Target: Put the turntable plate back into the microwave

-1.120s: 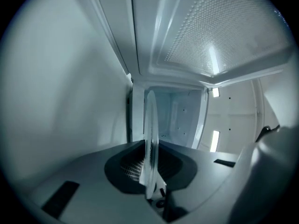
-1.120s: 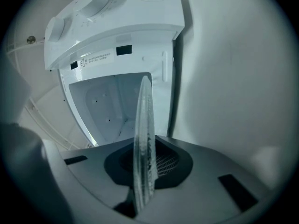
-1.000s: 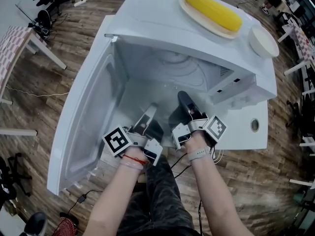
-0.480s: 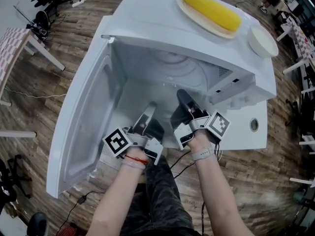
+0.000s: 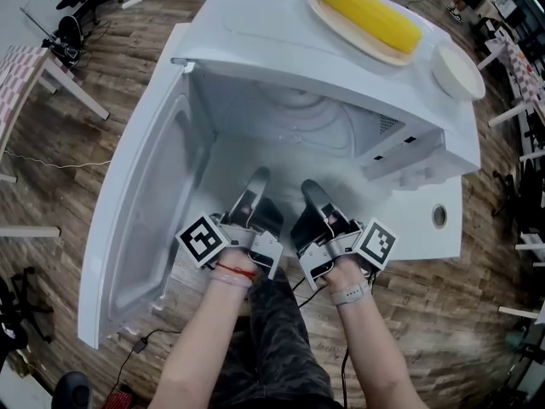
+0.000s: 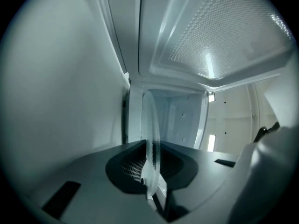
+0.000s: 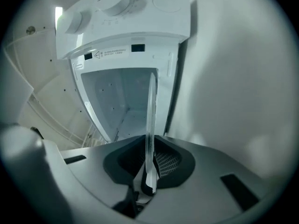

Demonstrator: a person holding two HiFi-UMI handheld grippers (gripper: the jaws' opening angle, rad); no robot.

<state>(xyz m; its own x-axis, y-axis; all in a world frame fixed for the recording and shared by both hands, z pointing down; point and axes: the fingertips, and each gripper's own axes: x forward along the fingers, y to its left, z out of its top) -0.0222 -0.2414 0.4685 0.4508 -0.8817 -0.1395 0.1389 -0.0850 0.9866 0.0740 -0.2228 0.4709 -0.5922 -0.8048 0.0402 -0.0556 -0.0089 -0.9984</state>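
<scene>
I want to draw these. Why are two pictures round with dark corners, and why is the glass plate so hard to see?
Left gripper view: the wide lens curves the microwave walls and darkens the corners; the clear turntable plate shows edge-on as a pale sliver. Right gripper view: same dark ring, same sliver. Head view: bright and sharp, straight edges bowed.

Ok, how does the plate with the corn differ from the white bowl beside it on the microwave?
The oval plate holds a yellow corn cob; the white bowl is empty. The oval plate is cream-coloured and looks larger; the white bowl is round and smaller. Both stand on top of the microwave, toward the right in the head view.
</scene>
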